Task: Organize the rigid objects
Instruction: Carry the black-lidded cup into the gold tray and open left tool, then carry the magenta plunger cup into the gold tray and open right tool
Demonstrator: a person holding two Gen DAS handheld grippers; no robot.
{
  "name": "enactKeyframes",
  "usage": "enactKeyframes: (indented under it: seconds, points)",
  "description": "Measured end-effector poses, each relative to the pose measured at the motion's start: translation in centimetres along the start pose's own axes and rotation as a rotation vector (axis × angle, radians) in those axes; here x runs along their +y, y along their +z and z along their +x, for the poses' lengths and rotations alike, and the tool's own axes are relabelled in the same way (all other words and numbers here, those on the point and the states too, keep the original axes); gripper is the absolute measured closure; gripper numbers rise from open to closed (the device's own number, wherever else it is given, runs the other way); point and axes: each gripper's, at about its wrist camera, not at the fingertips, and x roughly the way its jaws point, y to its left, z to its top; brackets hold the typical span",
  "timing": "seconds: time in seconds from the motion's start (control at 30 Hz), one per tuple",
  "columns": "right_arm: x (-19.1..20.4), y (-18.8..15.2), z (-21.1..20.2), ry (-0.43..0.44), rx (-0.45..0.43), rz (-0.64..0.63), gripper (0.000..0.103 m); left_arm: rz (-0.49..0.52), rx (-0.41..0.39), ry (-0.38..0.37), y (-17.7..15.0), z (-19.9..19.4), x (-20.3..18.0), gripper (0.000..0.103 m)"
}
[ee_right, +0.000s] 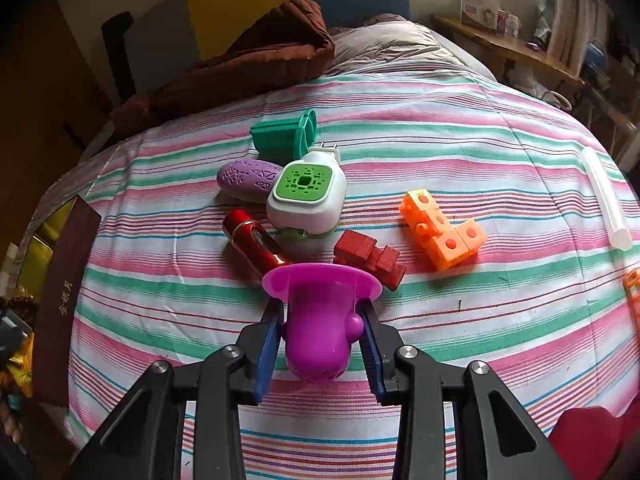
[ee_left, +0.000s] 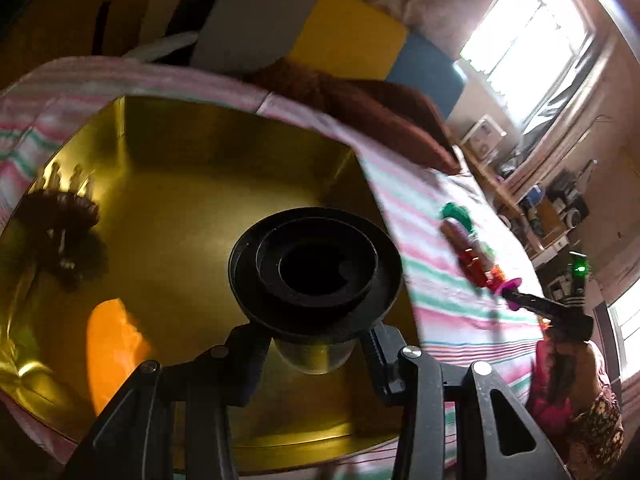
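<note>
A bed under a pink, green and white striped cover carries everything. On it lie a green block, purple oval, white plug-in, red tube, red brick, orange cubes, clear stick, brown quilt and gold box.

Both grippers are black: the left gripper and right gripper have silver screws, the right with blue finger pads; the blurred sleeve seems brown, patterned
</note>
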Motion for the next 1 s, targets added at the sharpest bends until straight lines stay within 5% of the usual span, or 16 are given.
enactKeyframes:
  seconds: [0.37, 0.73, 1.0]
  points:
    - [0.1, 0.1, -0.3, 0.002, -0.024, -0.006, 0.065, -0.051, 0.064, 0.135, 0.2, 1.3, 3.4, 0.06]
    - [0.2, 0.2, -0.5, 0.005, -0.041, -0.002, 0.065, -0.137, -0.125, 0.161, 0.7, -2.5, 4.2, 0.054]
    - [2.4, 0.0, -1.3, 0.035, -0.093, -0.091, 0.065, -0.076, -0.175, 0.153, -0.7, -3.6, 2.6, 0.054]
